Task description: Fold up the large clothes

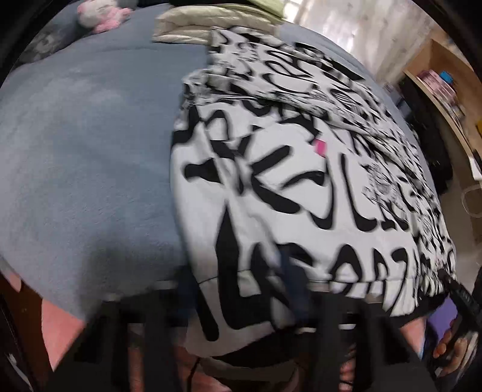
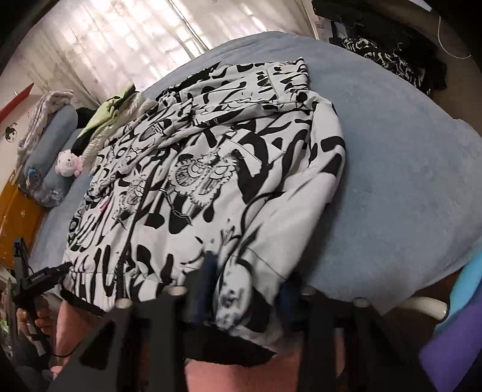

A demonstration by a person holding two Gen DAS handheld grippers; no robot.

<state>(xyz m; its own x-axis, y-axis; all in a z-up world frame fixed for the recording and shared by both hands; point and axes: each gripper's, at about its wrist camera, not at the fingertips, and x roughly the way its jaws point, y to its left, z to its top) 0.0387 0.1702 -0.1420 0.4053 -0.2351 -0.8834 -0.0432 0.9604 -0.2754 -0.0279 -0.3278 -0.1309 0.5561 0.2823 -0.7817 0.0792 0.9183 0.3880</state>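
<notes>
Both grippers (image 1: 238, 289) (image 2: 244, 289) clench the jacket (image 2: 211, 169) hem; clothes pile (image 2: 117, 108) lies behind.

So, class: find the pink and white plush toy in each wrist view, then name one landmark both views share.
Left wrist view: plush toy at the top left edge, on the blue bedcover.
Right wrist view: plush toy at mid left, beside the blue pillow.
Shared landmark: the black-and-white jacket.

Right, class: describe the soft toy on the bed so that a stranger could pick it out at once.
Start from the blue bed and the black-and-white printed jacket spread on it. Past the jacket's far end, beside a rolled blue bolster, sits the plush toy. It is white and pink, unlike the folded green and cream clothes nearby.
</notes>
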